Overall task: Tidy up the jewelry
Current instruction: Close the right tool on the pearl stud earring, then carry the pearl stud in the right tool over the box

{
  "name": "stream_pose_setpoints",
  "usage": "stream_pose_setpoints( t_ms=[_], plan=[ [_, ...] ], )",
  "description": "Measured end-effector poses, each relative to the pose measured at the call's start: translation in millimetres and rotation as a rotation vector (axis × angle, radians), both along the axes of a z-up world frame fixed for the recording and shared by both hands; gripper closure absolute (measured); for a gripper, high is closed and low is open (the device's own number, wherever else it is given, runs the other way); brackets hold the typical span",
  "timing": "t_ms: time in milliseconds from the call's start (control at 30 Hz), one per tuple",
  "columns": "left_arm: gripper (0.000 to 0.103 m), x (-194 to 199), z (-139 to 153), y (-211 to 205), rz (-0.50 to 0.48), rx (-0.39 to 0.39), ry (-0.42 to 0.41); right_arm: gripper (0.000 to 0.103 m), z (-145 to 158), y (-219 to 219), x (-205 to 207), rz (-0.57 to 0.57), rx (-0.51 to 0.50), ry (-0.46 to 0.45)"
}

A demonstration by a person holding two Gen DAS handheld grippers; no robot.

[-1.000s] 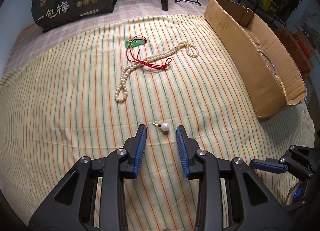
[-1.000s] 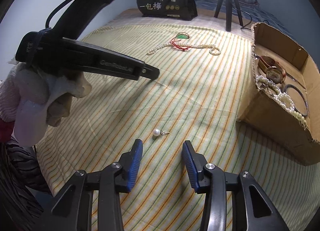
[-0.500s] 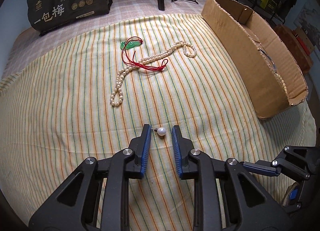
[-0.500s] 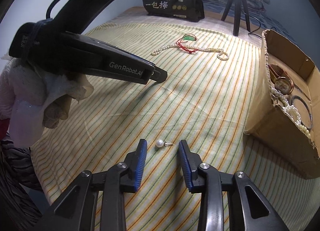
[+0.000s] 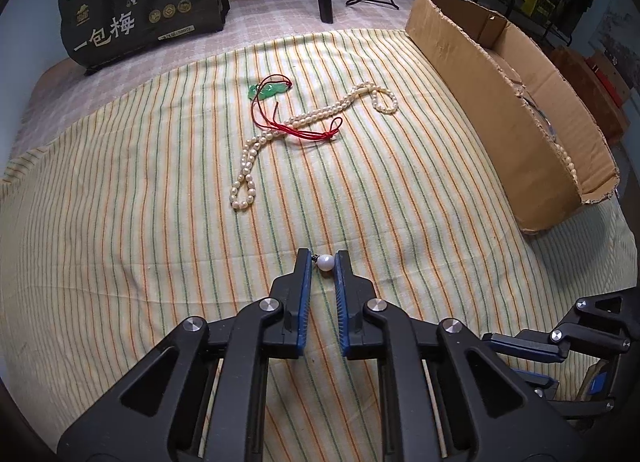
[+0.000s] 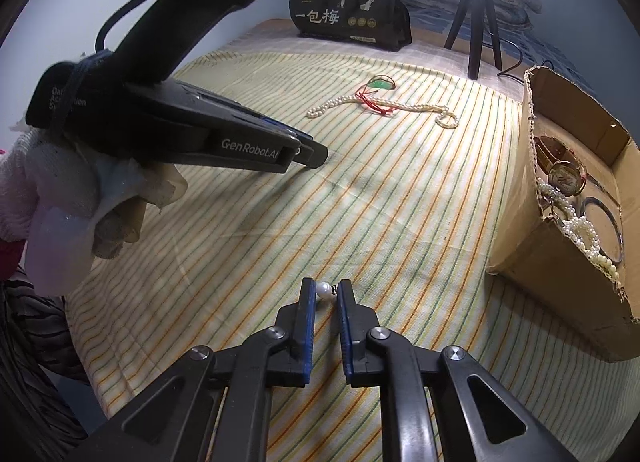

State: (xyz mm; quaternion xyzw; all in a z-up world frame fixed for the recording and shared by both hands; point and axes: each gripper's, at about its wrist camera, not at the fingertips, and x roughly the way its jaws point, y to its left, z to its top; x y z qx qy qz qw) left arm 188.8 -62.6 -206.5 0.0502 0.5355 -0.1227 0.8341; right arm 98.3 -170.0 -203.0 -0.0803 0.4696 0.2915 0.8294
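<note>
A pearl earring (image 5: 325, 262) is enclosed between the narrowed tips of the left gripper (image 5: 322, 267) on the striped cloth (image 5: 120, 222). Another pearl earring (image 6: 324, 289) is enclosed likewise by the right gripper (image 6: 324, 296). Whether either is clamped cannot be told. The box (image 6: 560, 274) is set to the right.

Two pearl earrings (image 5: 326, 262), one pearl necklace (image 5: 280, 134), one box (image 5: 516, 118).
</note>
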Motion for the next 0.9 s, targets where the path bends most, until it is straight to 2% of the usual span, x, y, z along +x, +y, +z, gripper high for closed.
stream_pose_setpoints(
  t_ms=[267,500,900],
  plan=[
    [0.093,-0.2,13.0,22.6,0.058,-0.038,-0.022,0.094,7.6,-2.0,-2.7,-0.004,0.027,-0.016],
    [0.093,0.6,40.0,28.7,0.079,-0.100,-0.065,0.094,33.6,-13.8,-2.7,-0.029,0.062,-0.062],
    [0.093,3.2,91.7,10.1,0.062,-0.186,-0.170,0.094,82.4,-74.0,24.9,-0.204,0.121,-0.159]
  ],
)
